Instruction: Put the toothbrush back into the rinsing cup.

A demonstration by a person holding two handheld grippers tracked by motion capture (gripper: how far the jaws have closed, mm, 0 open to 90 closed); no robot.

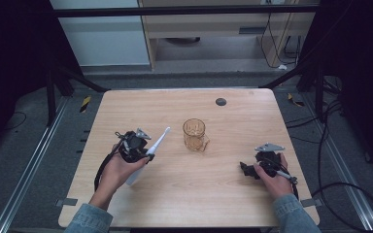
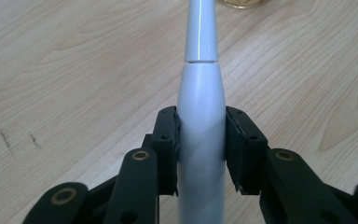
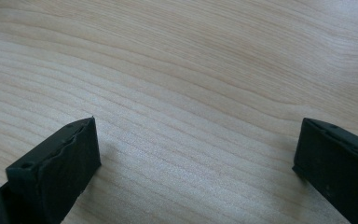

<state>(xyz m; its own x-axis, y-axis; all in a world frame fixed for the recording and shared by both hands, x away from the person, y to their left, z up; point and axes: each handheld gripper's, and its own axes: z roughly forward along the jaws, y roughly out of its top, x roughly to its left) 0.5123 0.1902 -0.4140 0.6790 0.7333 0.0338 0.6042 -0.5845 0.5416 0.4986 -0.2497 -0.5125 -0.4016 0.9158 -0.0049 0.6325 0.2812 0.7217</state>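
Note:
A white electric toothbrush [image 1: 156, 143] lies slantwise above the left half of the wooden table [image 1: 223, 199], its head toward the amber glass cup [image 1: 194, 135]. My left gripper [image 1: 145, 154] is shut on the brush's handle. In the left gripper view both pads press the sides of the toothbrush [image 2: 200, 93], held in the left gripper [image 2: 200, 140], and the neck runs up toward the cup's base [image 2: 242, 3]. My right gripper [image 1: 245, 171] rests low at the table's right. Its jaws stand wide apart in the right gripper view, where the right gripper [image 3: 196, 149] has bare wood between them.
A small dark round disc [image 1: 220, 101] sits near the table's far edge. The cup stands about mid-table between the two hands. Cables [image 1: 335, 189] trail on the floor to the right, and a cabinet [image 1: 213, 29] stands beyond the table.

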